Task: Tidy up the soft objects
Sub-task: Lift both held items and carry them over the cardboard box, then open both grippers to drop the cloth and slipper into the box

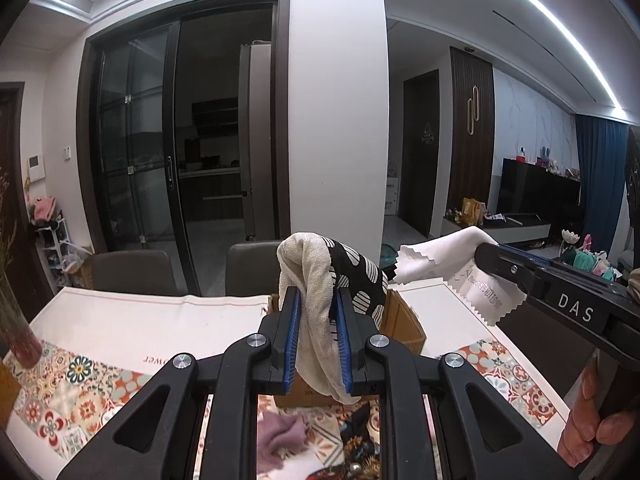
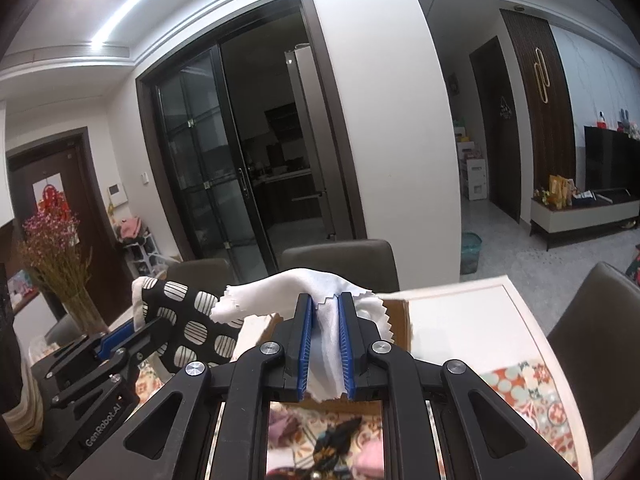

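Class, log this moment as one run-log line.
left tongs: shut on oven mitt | right tongs: shut on white cloth | both above cardboard box

table [image 1: 120,320] with patterned cloth, cardboard box [image 1: 404,320], purple cloth [image 1: 276,440], vase [image 1: 16,332]

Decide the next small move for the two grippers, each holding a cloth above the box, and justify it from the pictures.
Probably lower the left gripper toward the open cardboard box and release. Its black-and-white patterned cloth hangs clamped just above the box, while the right gripper holds the white zigzag-edged cloth beside it, also lifted.
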